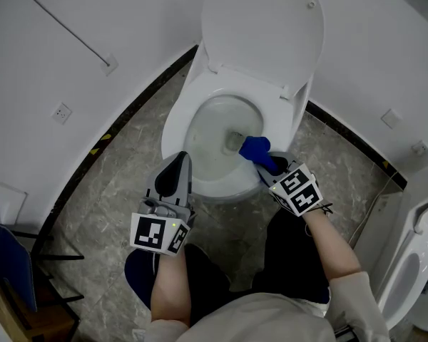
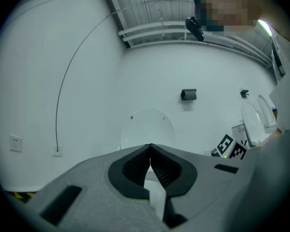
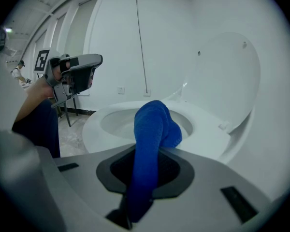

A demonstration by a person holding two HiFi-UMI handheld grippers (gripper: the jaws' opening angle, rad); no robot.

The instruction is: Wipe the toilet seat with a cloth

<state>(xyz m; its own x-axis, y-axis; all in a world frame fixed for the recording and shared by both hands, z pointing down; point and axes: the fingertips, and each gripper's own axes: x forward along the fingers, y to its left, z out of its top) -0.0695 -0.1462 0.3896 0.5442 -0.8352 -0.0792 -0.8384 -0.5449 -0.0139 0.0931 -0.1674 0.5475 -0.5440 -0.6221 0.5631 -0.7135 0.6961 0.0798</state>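
Your right gripper (image 1: 269, 168) is clamped on the blue cloth (image 1: 255, 148). In the right gripper view the fabric comes up from between the jaws and folds over in a thick wad, so there is a padded face to press with rather than bare jaw.

That wad sits at the near-right part of the toilet seat (image 1: 289, 120), at its inner edge, partly overhanging the bowl (image 1: 217, 137). I can't tell from these views whether it is pressed down on the seat or just above it.

The lid (image 1: 260, 27) stands up against the far wall, which leaves the whole ring open to you.

Your left gripper (image 1: 181, 161) has its jaws together at the tips with nothing between them. It hangs over the near-left rim, aimed up toward the lid — parked, I'd judge, to keep it clear of the cloth's path.

Most of the ring looks unwiped from here, though that is a judgement — white on white shows little. The next sweep probably calls for dragging the wad flat along the right side toward the hinge. Watch that the loose end doesn't dip into the bowl.
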